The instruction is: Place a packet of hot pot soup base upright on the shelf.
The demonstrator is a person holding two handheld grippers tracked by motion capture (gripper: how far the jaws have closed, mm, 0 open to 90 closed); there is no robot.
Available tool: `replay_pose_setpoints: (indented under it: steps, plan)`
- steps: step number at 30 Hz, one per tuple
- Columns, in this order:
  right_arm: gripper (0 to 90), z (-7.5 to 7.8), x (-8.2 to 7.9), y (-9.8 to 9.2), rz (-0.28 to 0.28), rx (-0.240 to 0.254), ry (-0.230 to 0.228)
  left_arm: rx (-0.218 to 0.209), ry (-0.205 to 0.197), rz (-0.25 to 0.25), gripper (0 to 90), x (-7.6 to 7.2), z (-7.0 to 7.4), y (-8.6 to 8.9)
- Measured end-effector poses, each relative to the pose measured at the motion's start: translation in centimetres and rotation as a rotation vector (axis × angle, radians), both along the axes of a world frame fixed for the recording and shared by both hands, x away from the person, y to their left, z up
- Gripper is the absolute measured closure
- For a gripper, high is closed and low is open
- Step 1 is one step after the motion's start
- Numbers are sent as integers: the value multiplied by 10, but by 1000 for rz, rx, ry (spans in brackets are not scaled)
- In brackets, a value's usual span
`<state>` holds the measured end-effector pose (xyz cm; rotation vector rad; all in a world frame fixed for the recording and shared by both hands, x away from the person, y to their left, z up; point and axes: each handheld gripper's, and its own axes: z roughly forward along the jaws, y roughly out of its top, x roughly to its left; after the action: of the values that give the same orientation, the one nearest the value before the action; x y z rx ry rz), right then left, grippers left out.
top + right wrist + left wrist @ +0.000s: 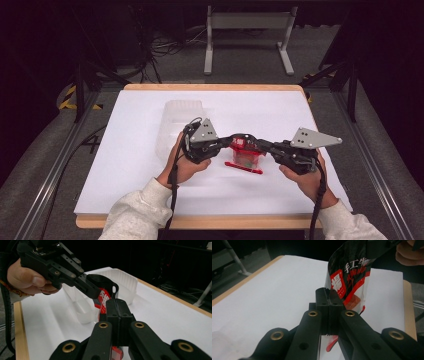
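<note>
Left gripper [226, 142] & right gripper [260, 145] both clamped tight on the top edge of a red snack bag [246, 156], one per side. Bag hangs between them just above the white table [280, 107], w/ a clear plastic tub [176, 122] behind-left.

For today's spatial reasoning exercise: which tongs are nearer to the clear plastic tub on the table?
Left. The left tongs hold the snack packet just beside the clear plastic tub; the right tongs grip the packet's far side, farther from it.
</note>
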<state>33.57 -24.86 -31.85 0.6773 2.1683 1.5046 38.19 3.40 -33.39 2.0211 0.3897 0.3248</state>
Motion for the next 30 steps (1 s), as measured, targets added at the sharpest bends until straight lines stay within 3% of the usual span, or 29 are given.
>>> replay_pose_setpoints:
  steps: [8,15,21,30]
  plan:
    - [900,16,17,26,23,1,-25,-26,-18,58,899,10,16,30]
    - [900,26,36,52,38,4,-43,-24,-40,115,898,18,26,52]
    - [900,32,50,70,48,16,-45,-39,-50,158,899,22,29,70]
    - [900,34,58,101,88,13,-47,-61,-49,219,899,25,29,97]
